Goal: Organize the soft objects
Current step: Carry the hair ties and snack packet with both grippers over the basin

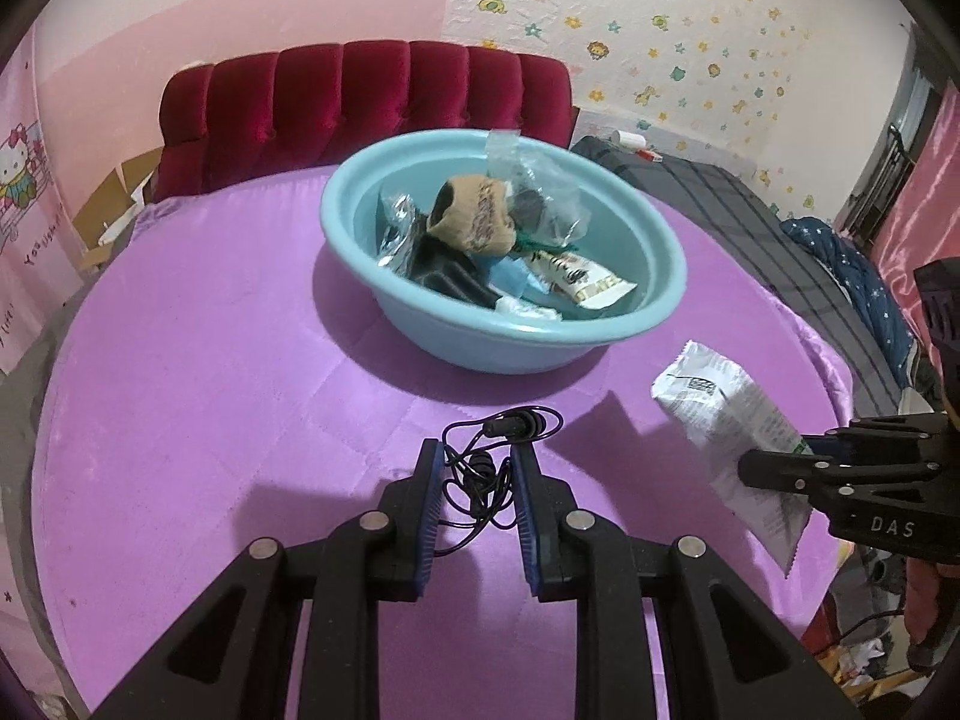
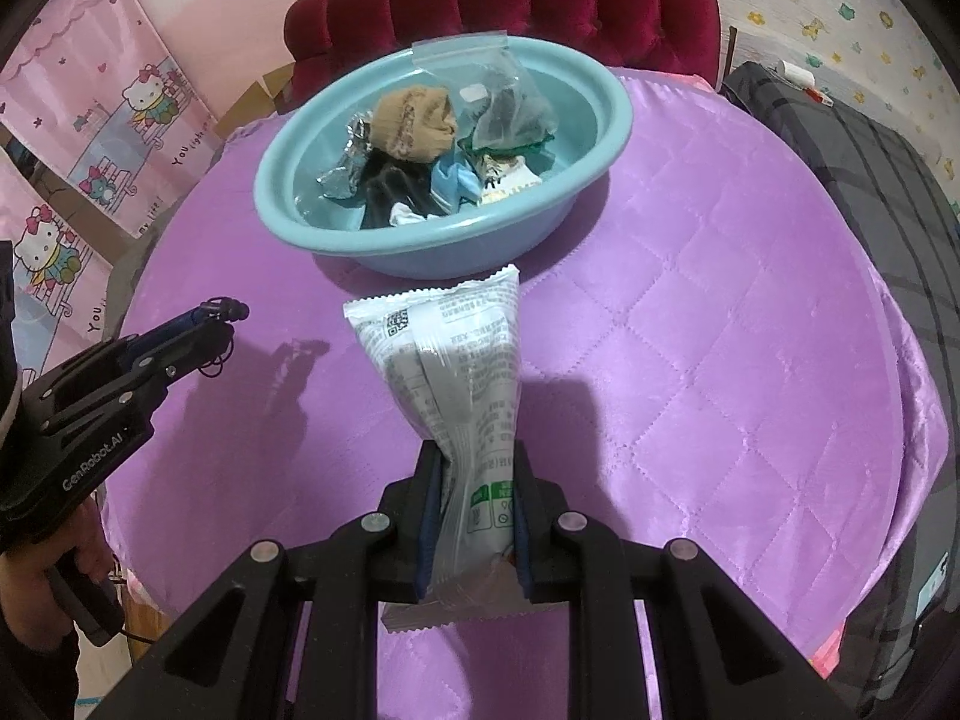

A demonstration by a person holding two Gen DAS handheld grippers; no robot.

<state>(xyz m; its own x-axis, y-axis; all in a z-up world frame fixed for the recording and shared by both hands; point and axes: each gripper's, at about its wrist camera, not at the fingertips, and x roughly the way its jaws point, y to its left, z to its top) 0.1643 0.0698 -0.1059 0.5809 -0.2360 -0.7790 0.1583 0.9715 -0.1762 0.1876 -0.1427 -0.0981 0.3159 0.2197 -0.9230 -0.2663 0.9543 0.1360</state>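
Cable (image 1: 480, 474) pinched in left tongs (image 1: 477, 495), packet (image 2: 462, 372) clamped in right tongs (image 2: 474, 510); basin (image 2: 600, 138) partly filled, both items not yet dropped in.

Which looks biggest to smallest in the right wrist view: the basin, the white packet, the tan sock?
1. Basin
2. White packet, though it is much nearer the camera, which flatters it
3. Tan sock, inside the basin

Pink wall (image 1: 240, 12), red tufted headboard (image 1: 366, 96), starry wallpaper (image 1: 720, 30)
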